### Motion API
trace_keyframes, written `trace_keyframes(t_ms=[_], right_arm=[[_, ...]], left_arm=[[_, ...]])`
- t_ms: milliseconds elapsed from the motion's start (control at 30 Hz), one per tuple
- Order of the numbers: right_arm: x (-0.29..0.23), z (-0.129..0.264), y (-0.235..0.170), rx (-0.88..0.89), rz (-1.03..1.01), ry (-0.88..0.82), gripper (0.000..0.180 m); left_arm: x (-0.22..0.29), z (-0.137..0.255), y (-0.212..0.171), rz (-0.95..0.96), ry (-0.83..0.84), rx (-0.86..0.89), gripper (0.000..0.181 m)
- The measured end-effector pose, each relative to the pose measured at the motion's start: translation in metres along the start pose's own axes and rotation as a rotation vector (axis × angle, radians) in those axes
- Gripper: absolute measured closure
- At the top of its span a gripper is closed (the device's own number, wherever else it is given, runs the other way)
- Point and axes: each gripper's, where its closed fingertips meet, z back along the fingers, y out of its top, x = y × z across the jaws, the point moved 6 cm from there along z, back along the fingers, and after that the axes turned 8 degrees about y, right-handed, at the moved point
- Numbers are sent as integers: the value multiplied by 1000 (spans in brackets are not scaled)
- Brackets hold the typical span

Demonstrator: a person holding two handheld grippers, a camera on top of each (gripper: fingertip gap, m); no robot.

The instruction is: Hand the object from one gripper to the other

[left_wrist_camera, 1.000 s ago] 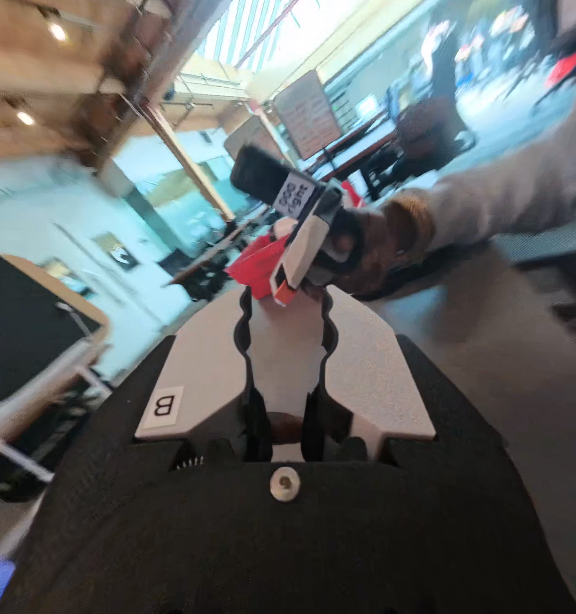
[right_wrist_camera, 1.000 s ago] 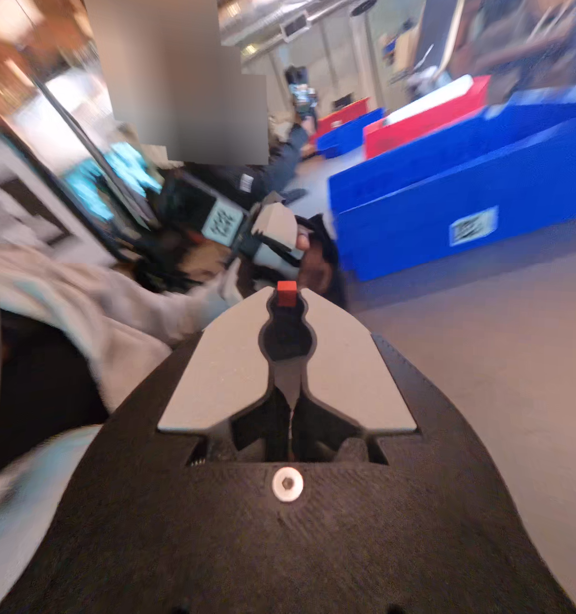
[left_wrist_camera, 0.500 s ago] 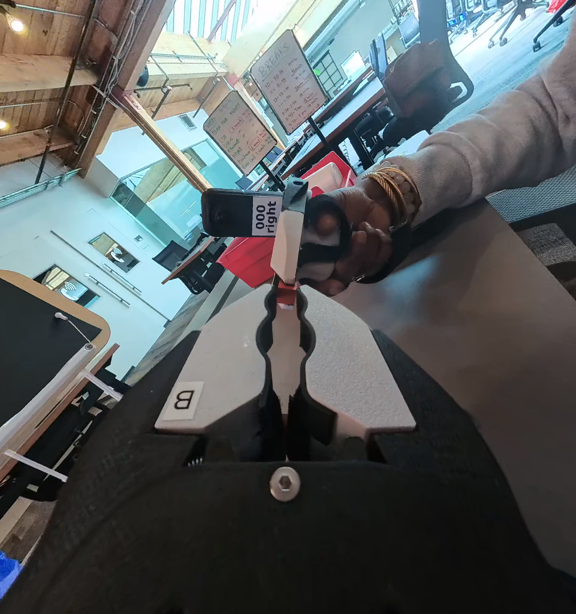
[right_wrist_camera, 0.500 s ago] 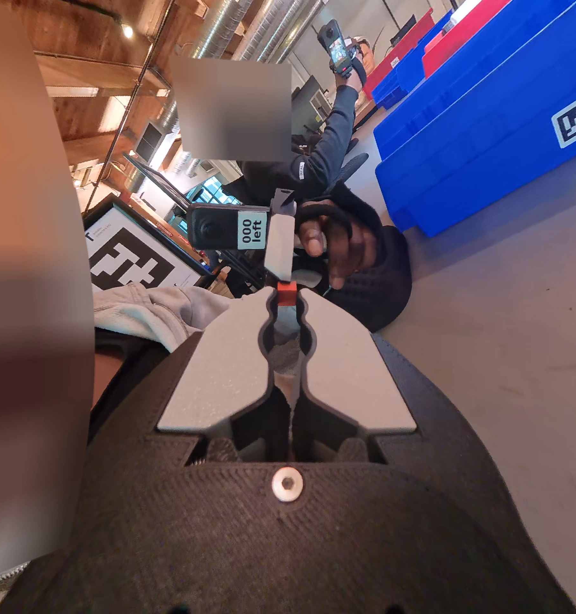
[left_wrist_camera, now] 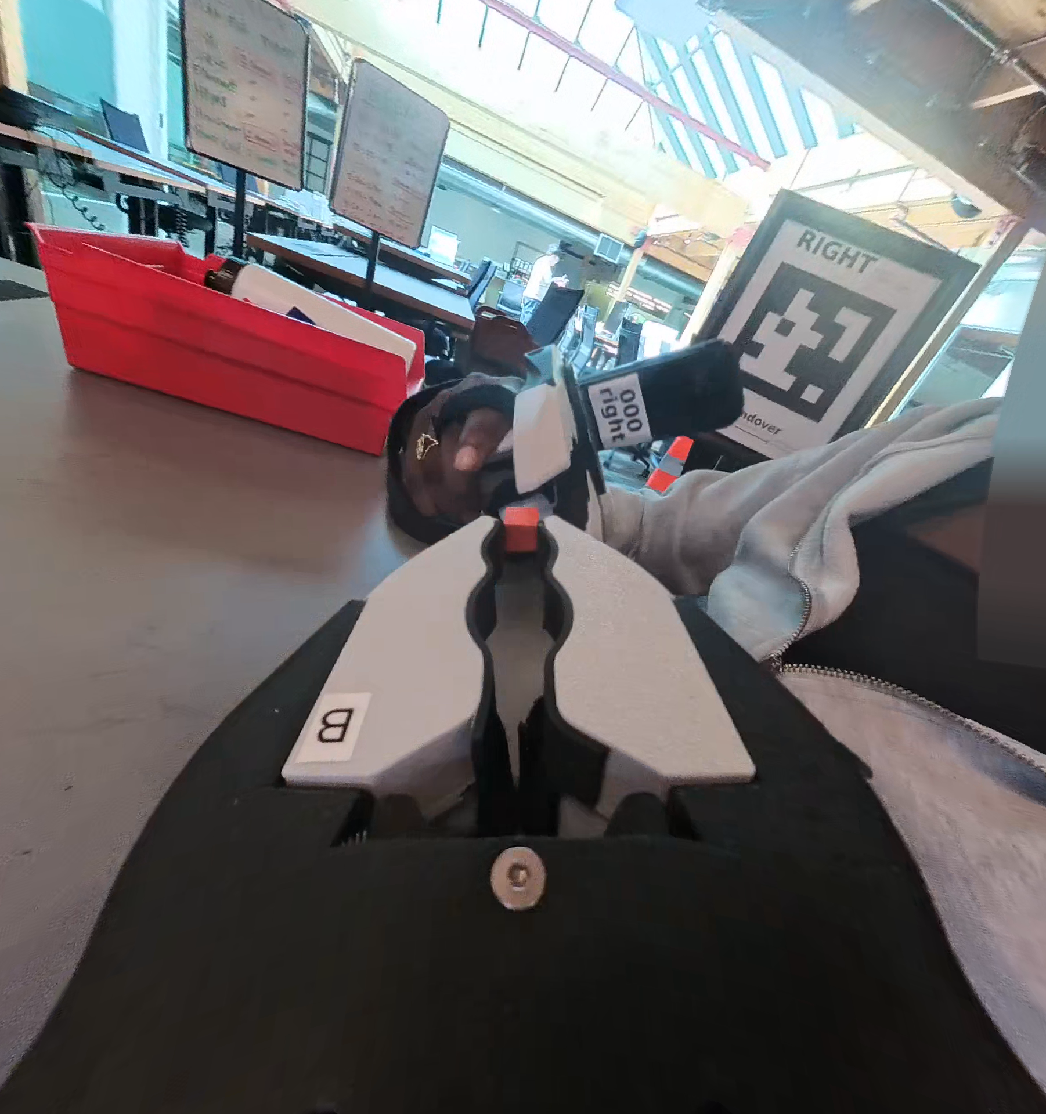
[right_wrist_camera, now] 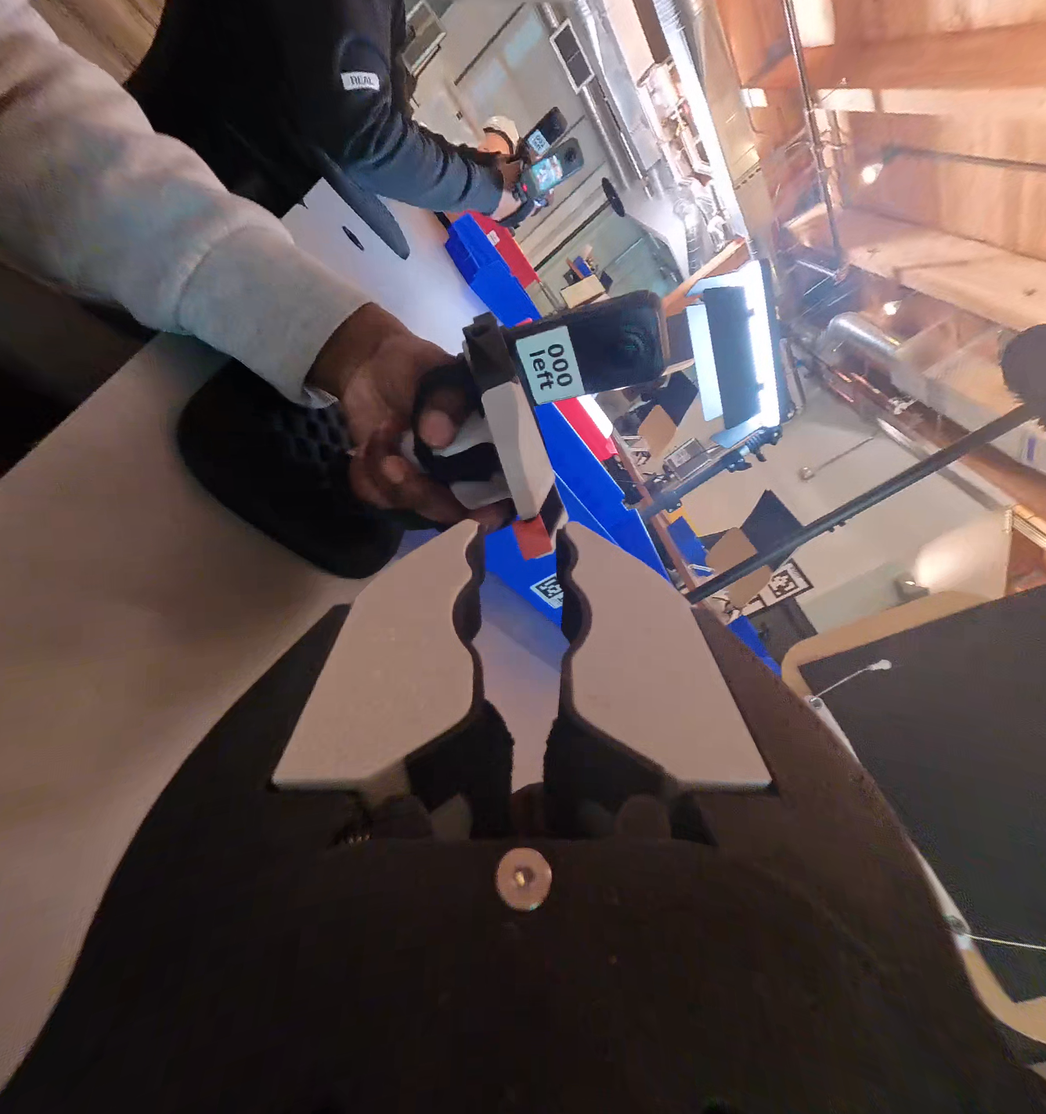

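Right claw [right_wrist_camera: 519,536] now released; small red cube [left_wrist_camera: 520,536] pinched by left claw [left_wrist_camera: 519,533].

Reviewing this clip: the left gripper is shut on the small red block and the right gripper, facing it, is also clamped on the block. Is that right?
Not quite. The left gripper is shut on the red block, but the right gripper is not clamped: in the right wrist view its fingers stand apart, with a gap on each side of the block.
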Motion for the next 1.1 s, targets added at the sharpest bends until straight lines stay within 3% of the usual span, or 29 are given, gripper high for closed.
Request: trace_keyframes(t_ms=[367,467,533,633,733,800,933,1100], right_arm=[[-2,-3,-2,-19,6,4,169],[10,-1,-5,31,-253,21,169],[20,0,-10,103,-531,67,169],[26,0,-21,221,-1023,253,170],[26,0,-29,340,-1394,430,170],[25,-1,-32,382,-1504,483,170],[23,-1,-31,369,-1531,513,170],[19,-3,-32,344,-1557,530,170]], left_arm=[[4,-2,-3,-27,-19,-27,168],[8,-2,2,-249,61,44,151],[9,-3,1,-516,174,55,147],[15,-5,1,-868,305,82,147],[13,-9,-5,-987,349,29,152],[12,-10,-6,-1031,366,12,157],[12,-9,-5,-1046,389,14,170],[13,-10,-6,-1081,383,20,163]])
